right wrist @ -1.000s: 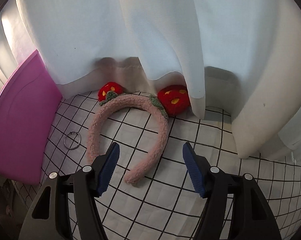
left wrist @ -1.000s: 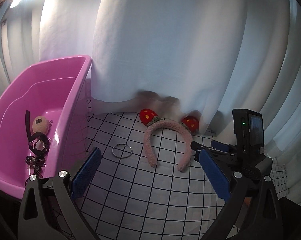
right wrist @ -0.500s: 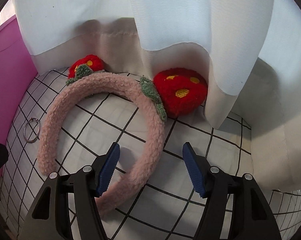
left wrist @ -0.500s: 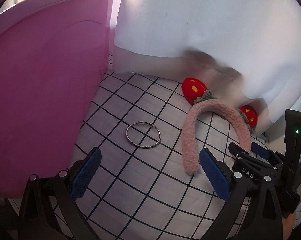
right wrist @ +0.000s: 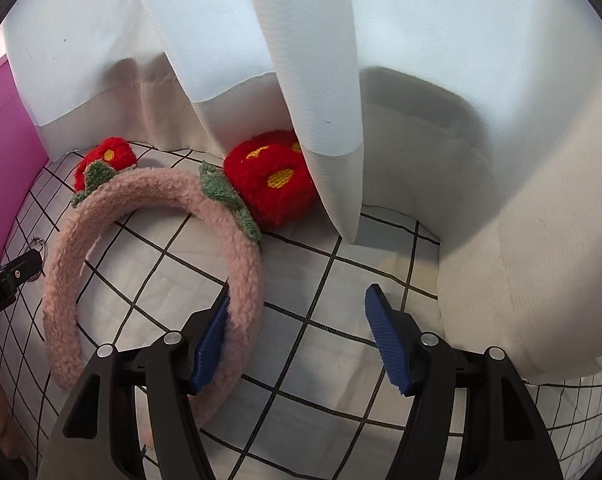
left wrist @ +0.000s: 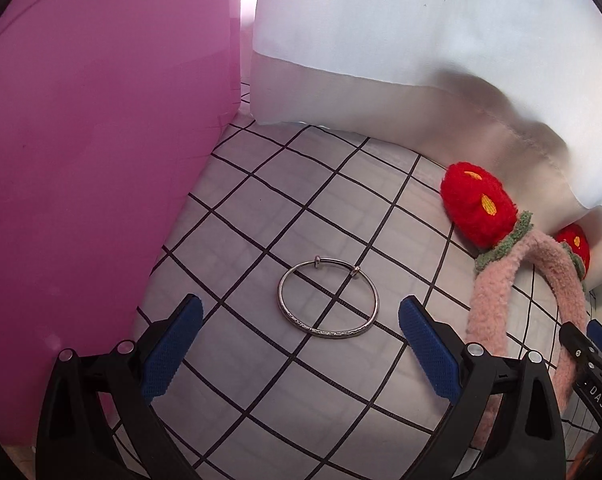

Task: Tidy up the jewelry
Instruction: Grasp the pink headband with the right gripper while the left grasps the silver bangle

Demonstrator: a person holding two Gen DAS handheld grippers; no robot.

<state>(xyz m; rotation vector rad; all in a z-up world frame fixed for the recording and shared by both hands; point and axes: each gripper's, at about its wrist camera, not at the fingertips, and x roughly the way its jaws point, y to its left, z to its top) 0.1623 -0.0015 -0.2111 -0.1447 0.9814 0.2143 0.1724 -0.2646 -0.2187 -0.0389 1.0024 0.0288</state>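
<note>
**Inspector:** Left gripper (left wrist: 300, 322) first. Jaw state?

**Onlooker:** Spread wide, holding nothing. The silver bangle (left wrist: 328, 298) lies flat on the grid cloth (left wrist: 261, 216), just ahead at 12 o'clock and centred between the 2 blue pads (left wrist: 172, 346). Its clasp side faces away from the gripper.

**Inspector:** Right gripper (right wrist: 298, 338)?

**Onlooker:** Also spread, also empty. The near leg of the pink headband (right wrist: 149, 256) sits against its left pad, at about 9 o'clock, not between the pads. That leg's long axis runs roughly 12 to 6, along the fingers.

**Inspector:** Which hand is better placed?

**Onlooker:** In my judgement the left, for the bangle: straight ahead and framed. The right would need to shift toward 9 o'clock to straddle the band.

**Inspector:** Further back?

**Onlooker:** The pink bin (left wrist: 93, 152) stands at 10 o'clock of the left gripper, its wall close. The headband's 2 red strawberries (right wrist: 275, 184) rest against the white curtain (right wrist: 341, 60) at the rear.
</note>
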